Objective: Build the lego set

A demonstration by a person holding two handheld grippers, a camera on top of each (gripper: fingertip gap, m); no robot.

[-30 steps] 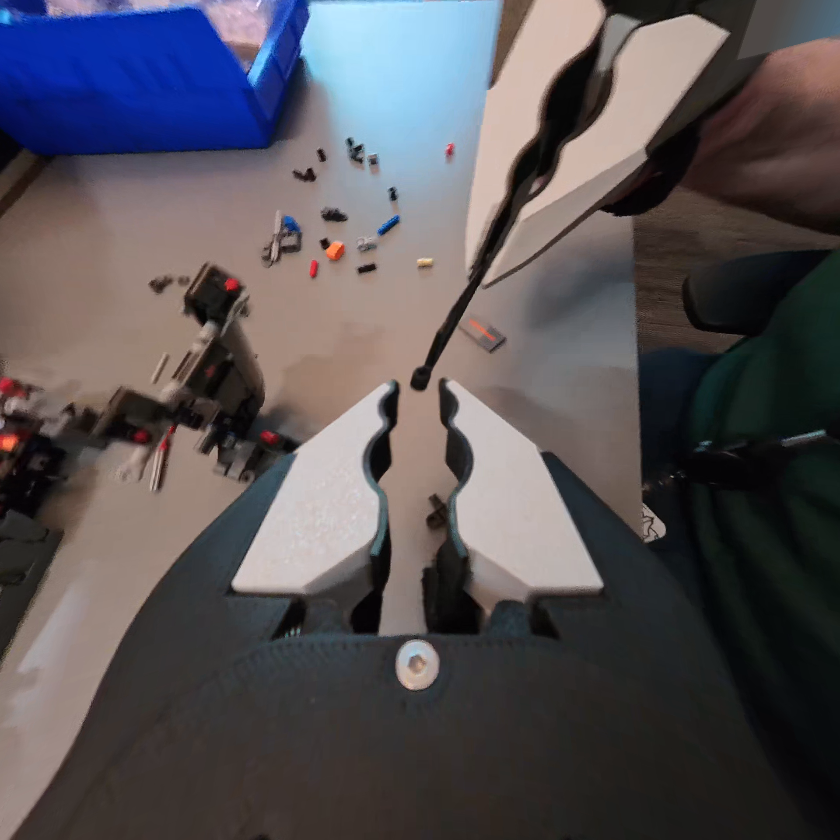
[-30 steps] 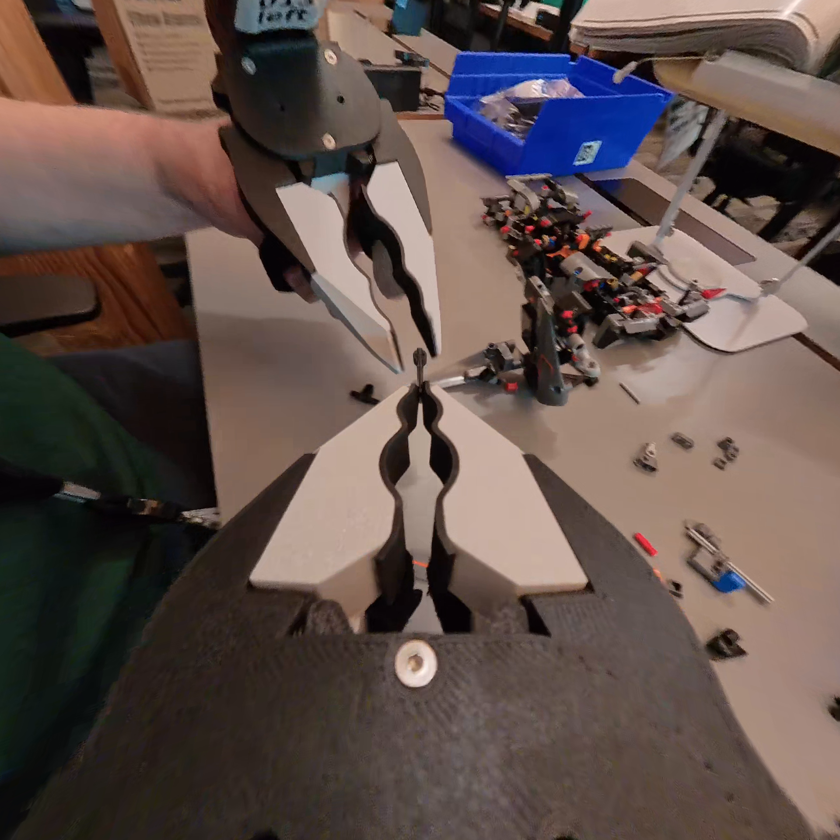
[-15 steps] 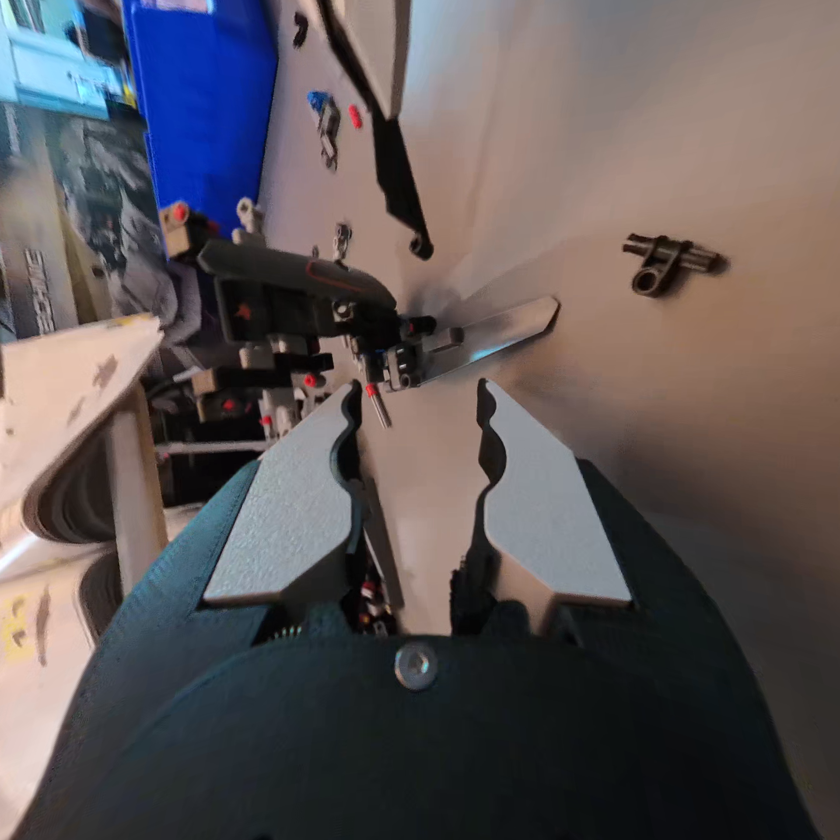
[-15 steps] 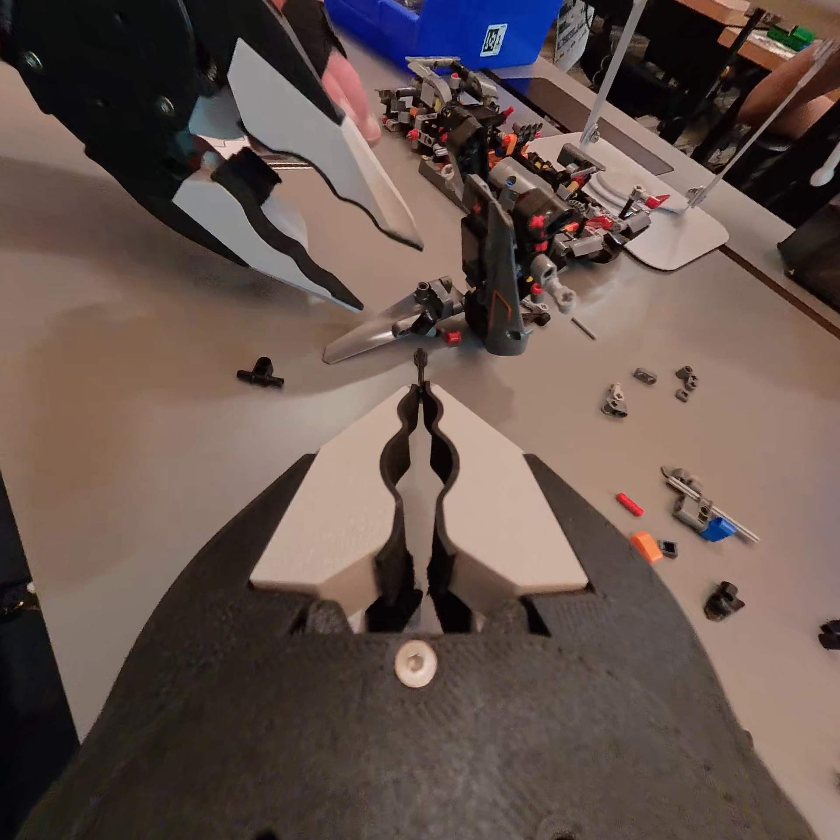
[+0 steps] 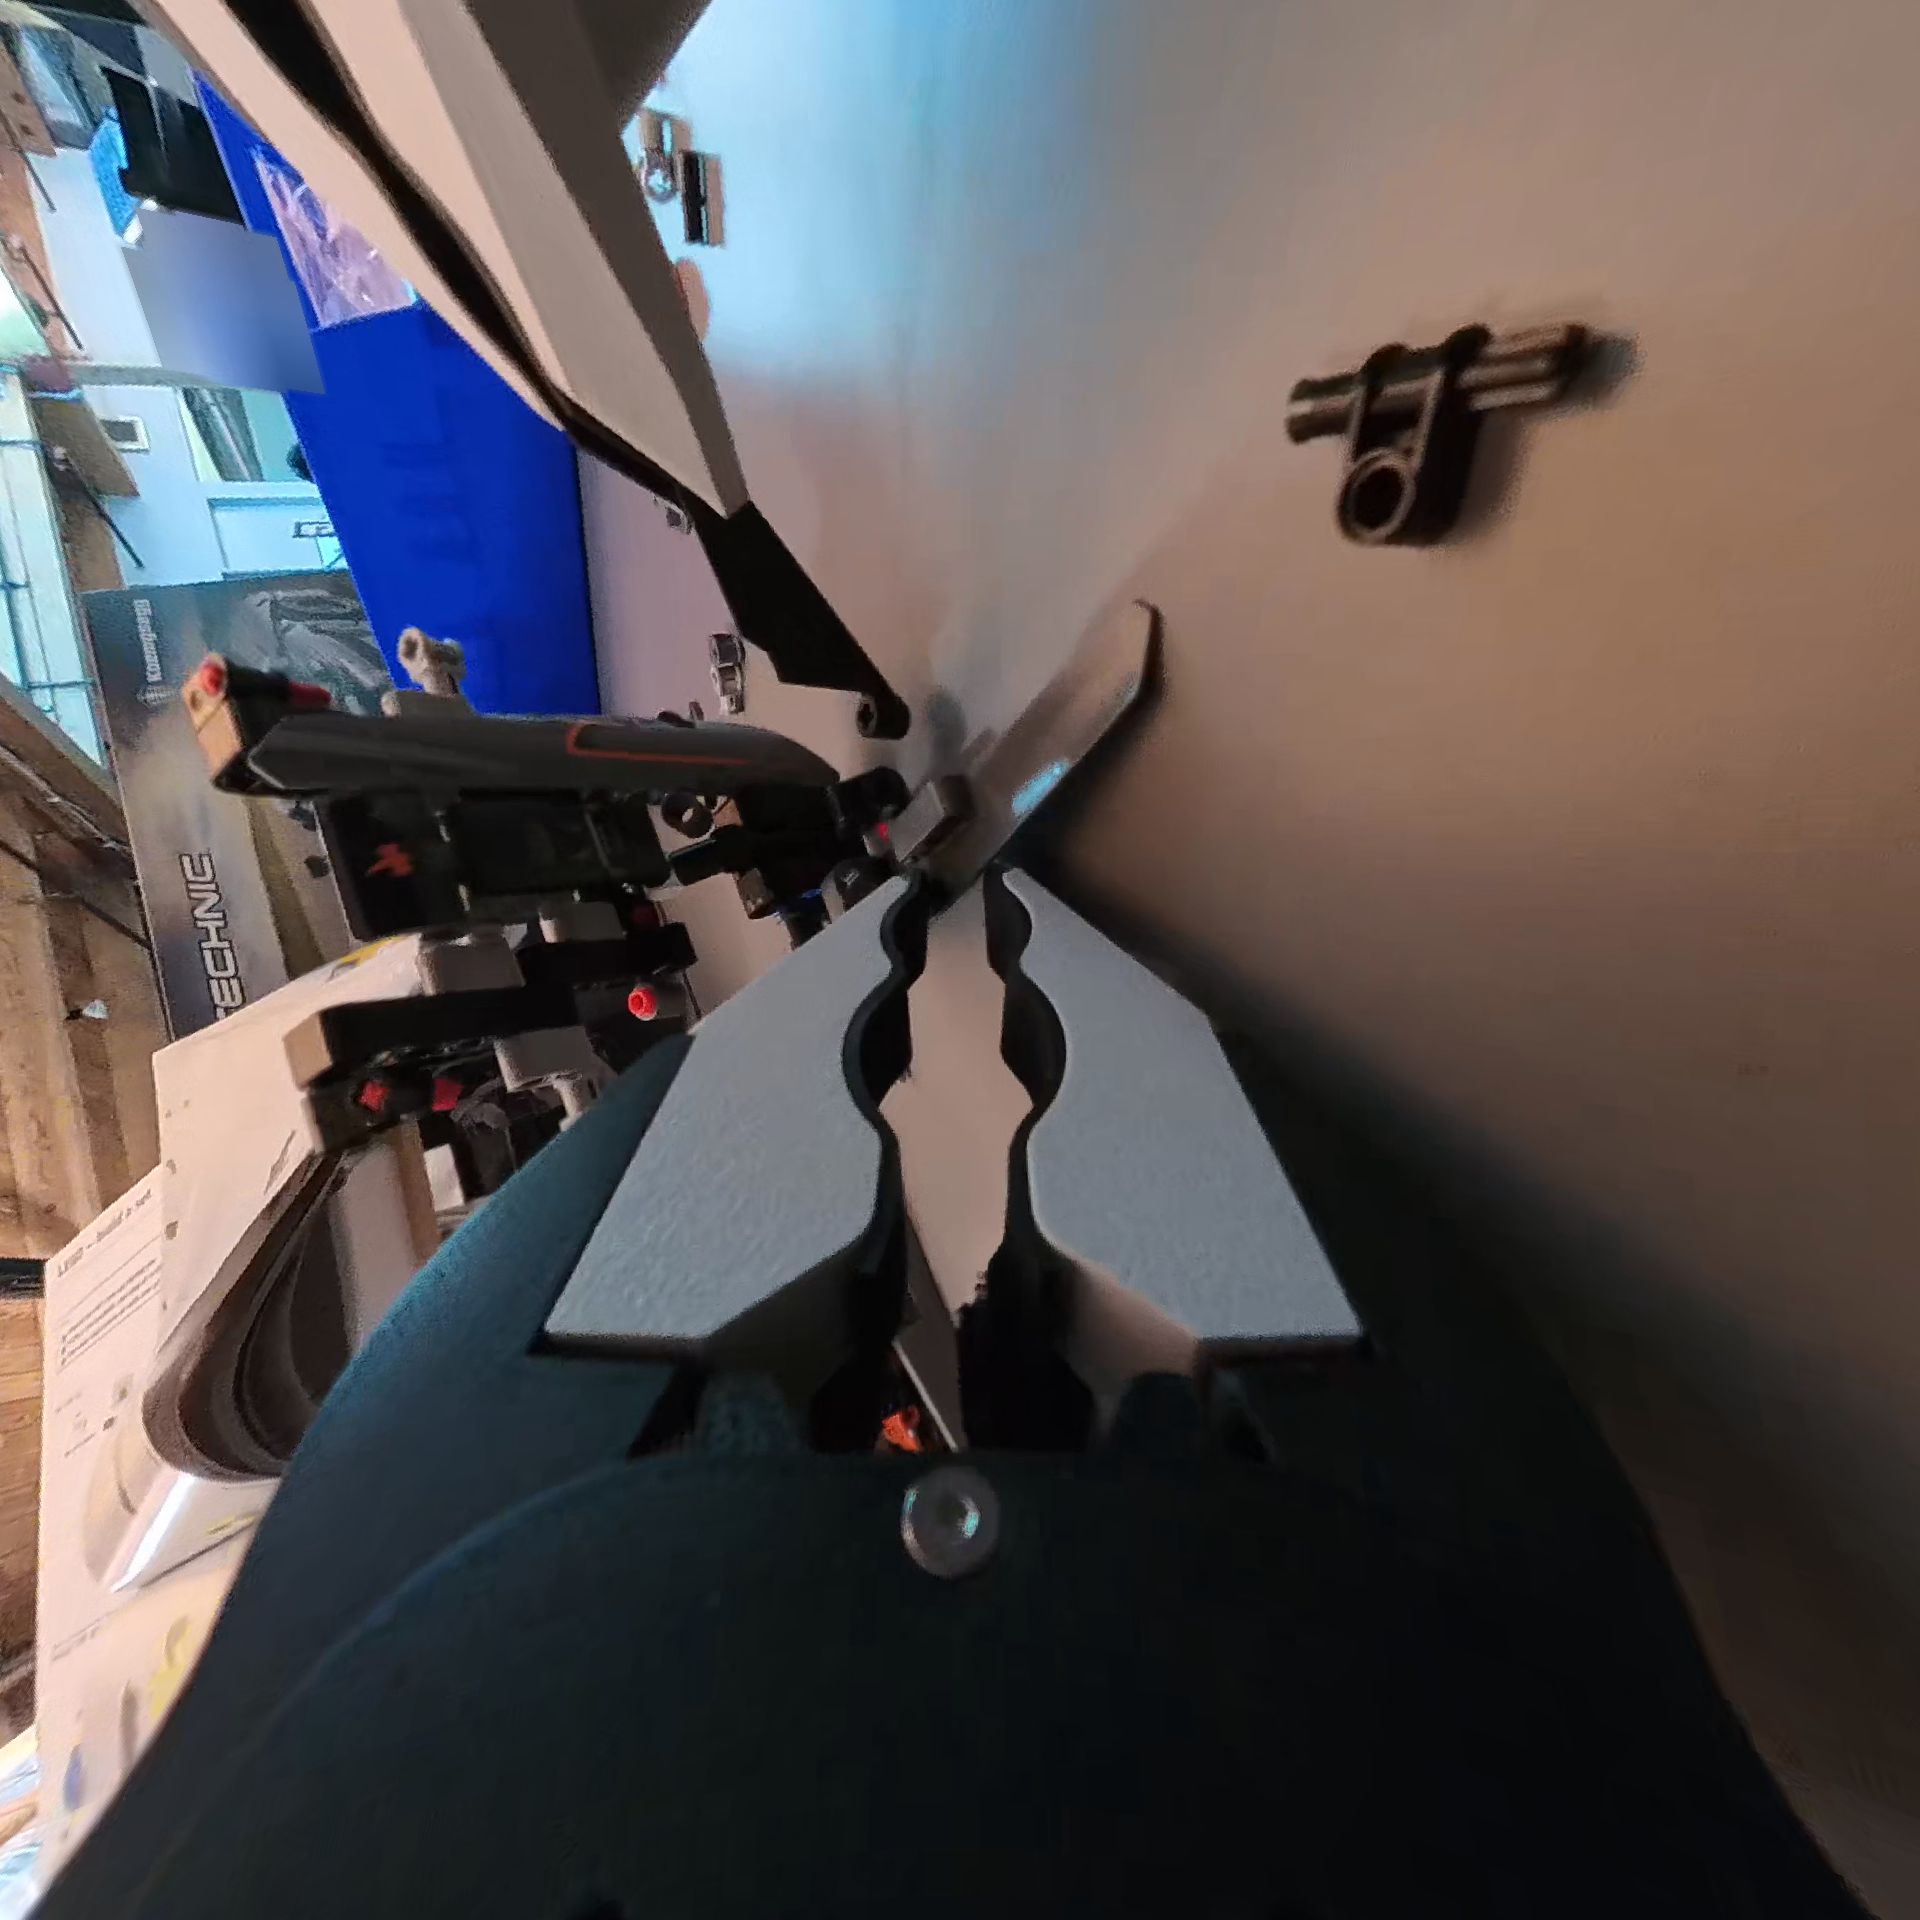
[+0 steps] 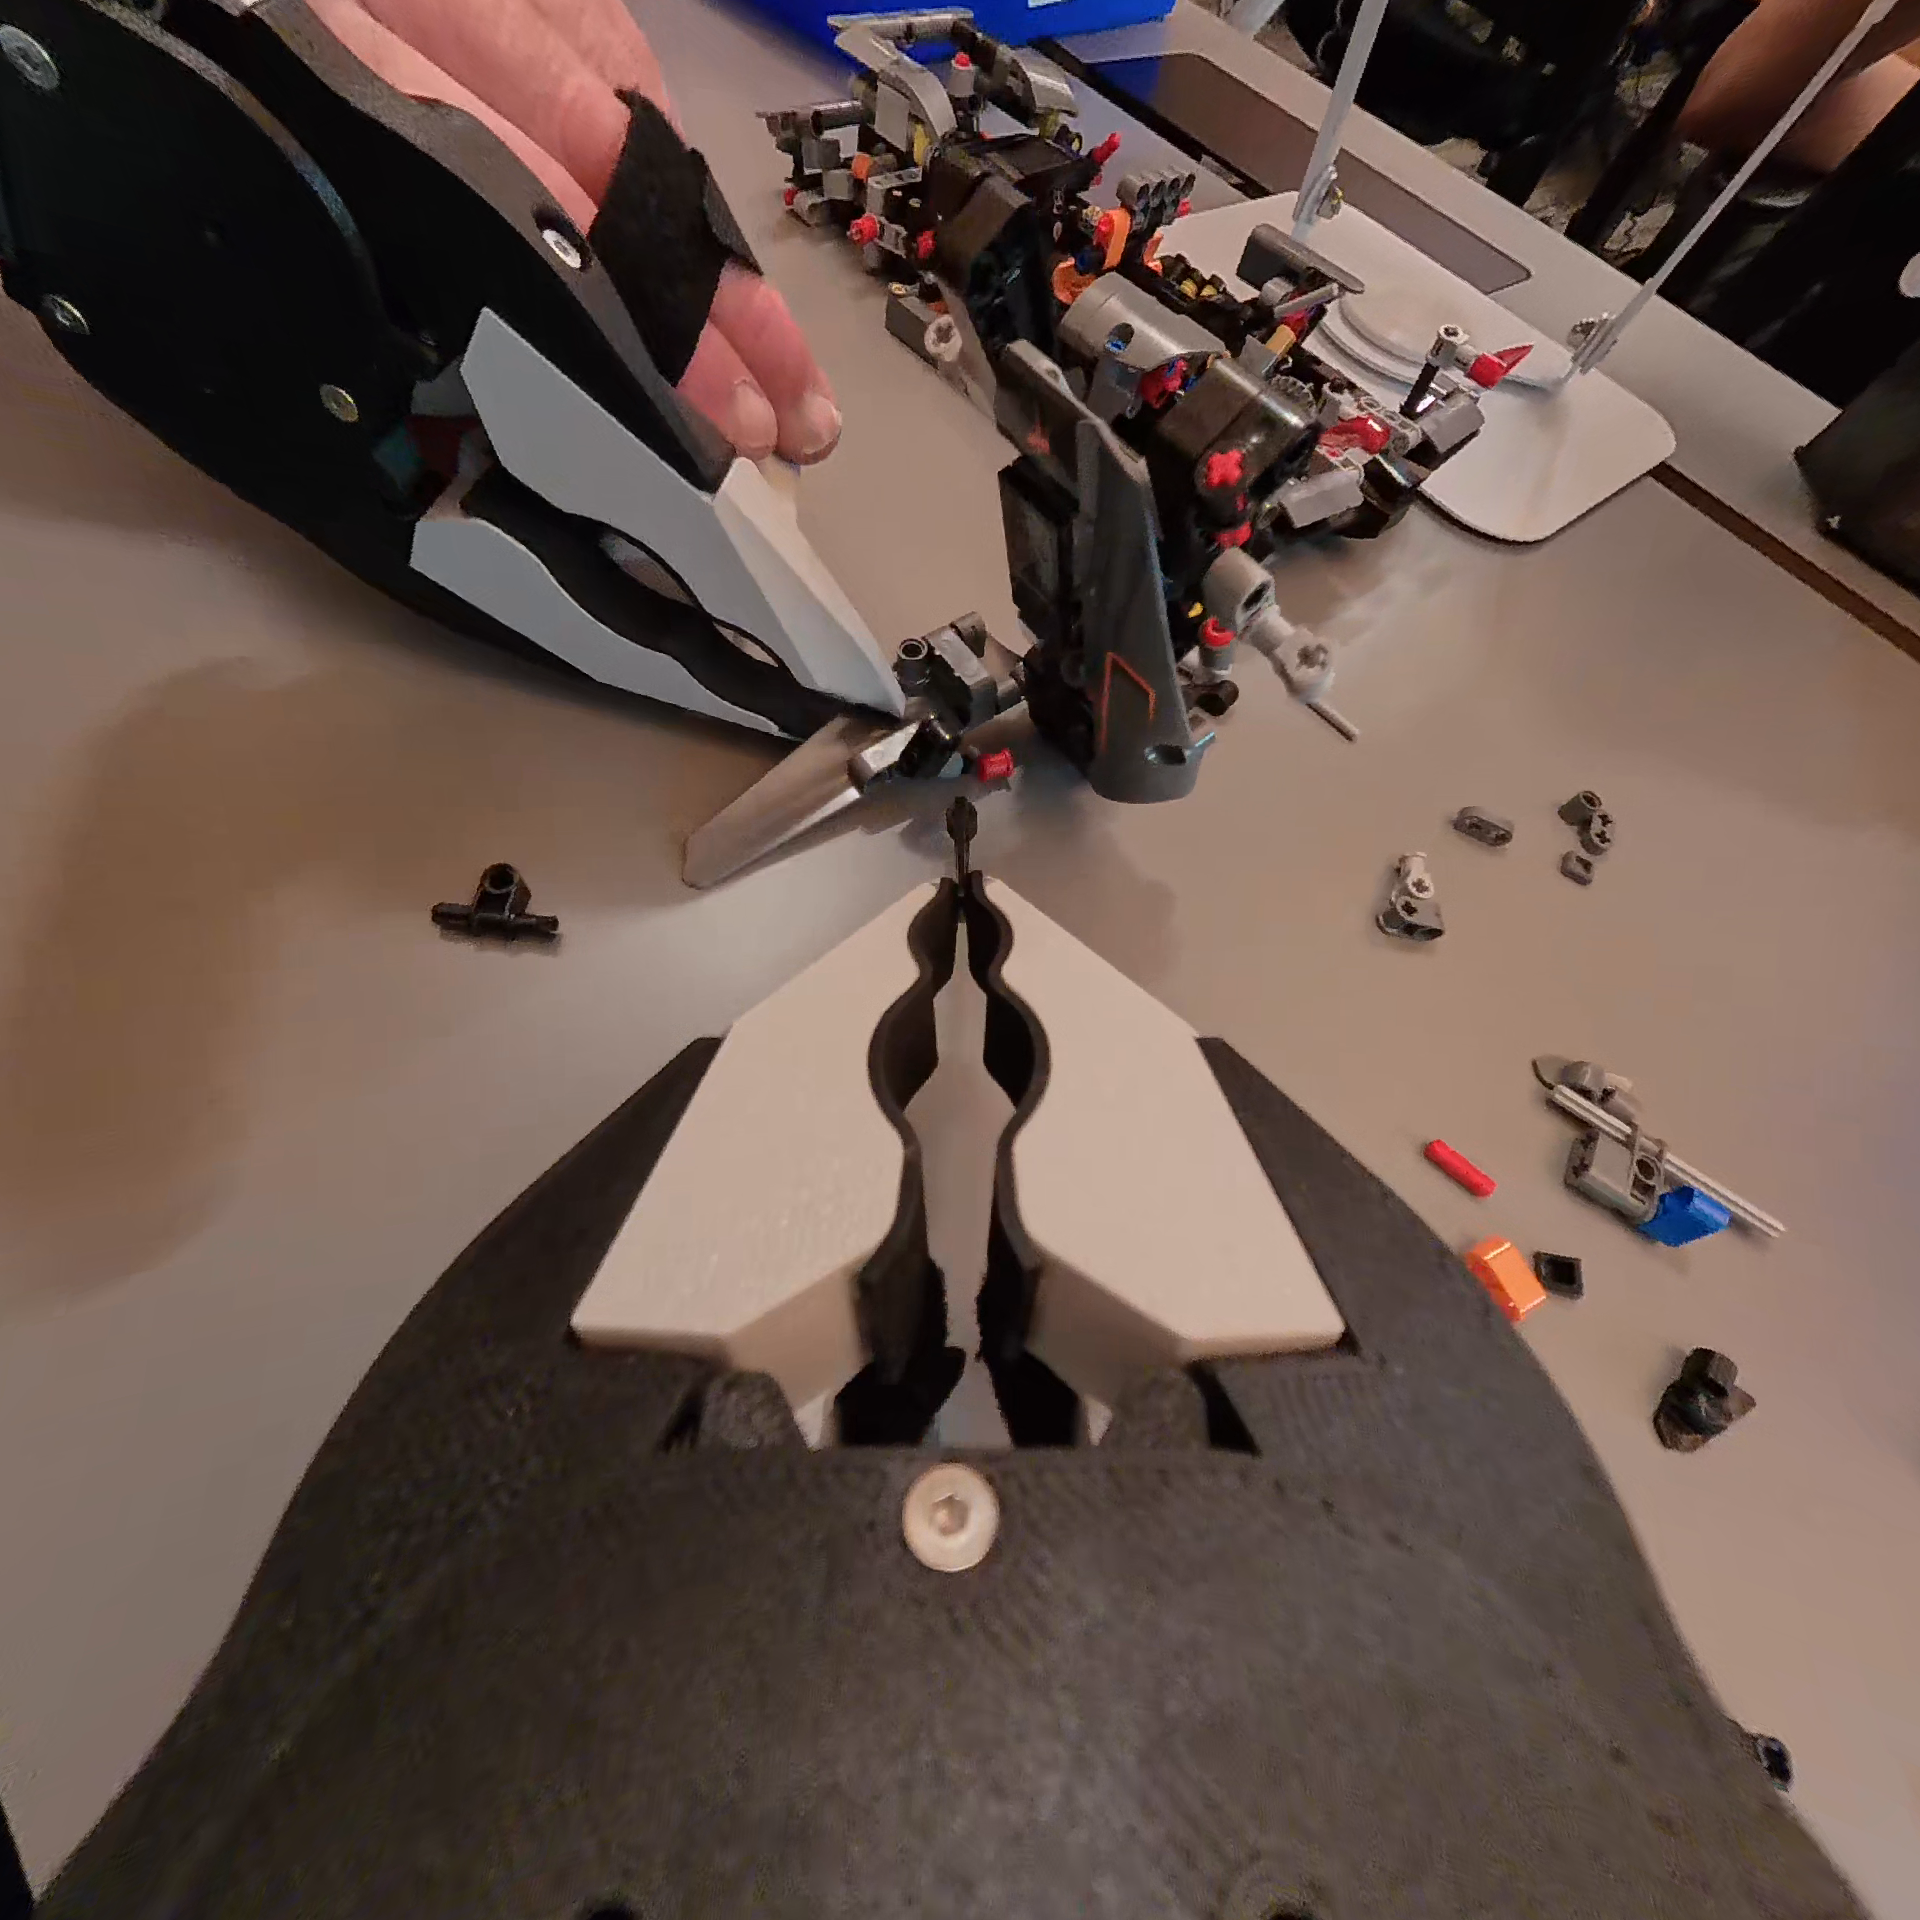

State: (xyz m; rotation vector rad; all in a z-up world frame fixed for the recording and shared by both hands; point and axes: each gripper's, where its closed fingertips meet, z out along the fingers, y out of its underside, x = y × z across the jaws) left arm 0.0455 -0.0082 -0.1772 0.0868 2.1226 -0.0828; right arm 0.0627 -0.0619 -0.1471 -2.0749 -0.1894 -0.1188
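Pinching a thin black pin (image 6: pixel 962 831) at their very tips, the right gripper (image 6: pixel 961 883) jaws are closed on it — the pin points at the Lego model (image 6: pixel 1101 644) just ahead on the worktop (image 6: pixel 312 1039). The left gripper (image 5: pixel 951 883) jaws stand slightly parted around the model's silver blade (image 5: pixel 1081 707) — whether they touch it, I cannot tell.
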